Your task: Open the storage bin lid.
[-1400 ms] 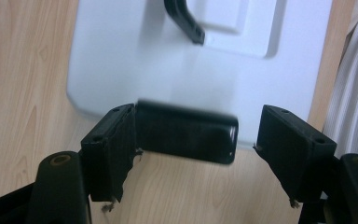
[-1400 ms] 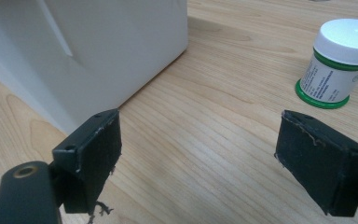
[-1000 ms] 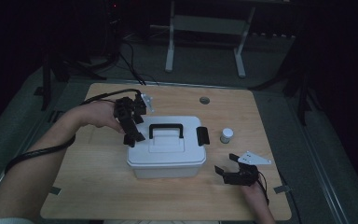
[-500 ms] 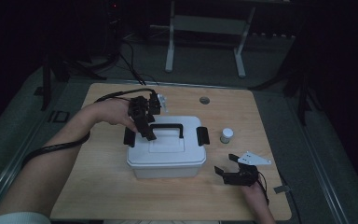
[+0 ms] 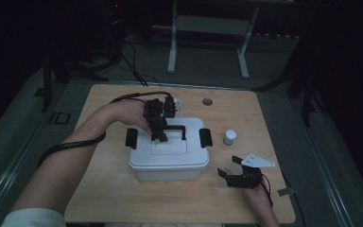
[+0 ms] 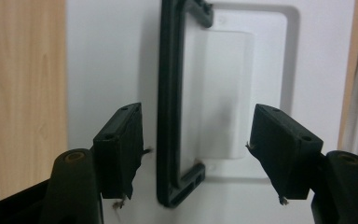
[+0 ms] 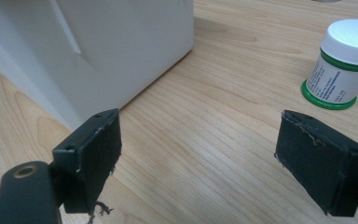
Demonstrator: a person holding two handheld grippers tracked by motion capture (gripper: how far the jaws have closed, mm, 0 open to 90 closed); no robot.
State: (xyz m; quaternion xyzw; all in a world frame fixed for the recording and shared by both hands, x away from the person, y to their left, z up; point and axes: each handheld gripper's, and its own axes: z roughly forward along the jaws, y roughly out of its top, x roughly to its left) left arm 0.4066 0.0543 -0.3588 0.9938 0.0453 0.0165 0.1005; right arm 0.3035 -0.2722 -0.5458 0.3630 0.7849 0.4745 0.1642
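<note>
A white lidded box (image 5: 168, 158) stands mid-table, with a black latch on each end and a black handle (image 5: 176, 128) on its lid. My left gripper (image 5: 160, 137) hangs over the lid, pointing down. In the left gripper view its jaws (image 6: 198, 156) are open and have just been closing, with the handle's near bar (image 6: 169, 107) lying flat between them, close to the left pad (image 6: 119, 149) but untouched. My right gripper (image 5: 230, 172) rests open on the table right of the box, and nothing lies between its pads (image 7: 198, 161).
A small white jar with a green band (image 5: 229, 136) (image 7: 346, 65) stands right of the box, just beyond the right gripper. A round grommet (image 5: 207, 101) sits near the table's far edge. The left gripper's cable (image 5: 71, 144) trails off left.
My left hand has moved right, from beside the box's left end to over the lid's handle. The right gripper has stayed put.
</note>
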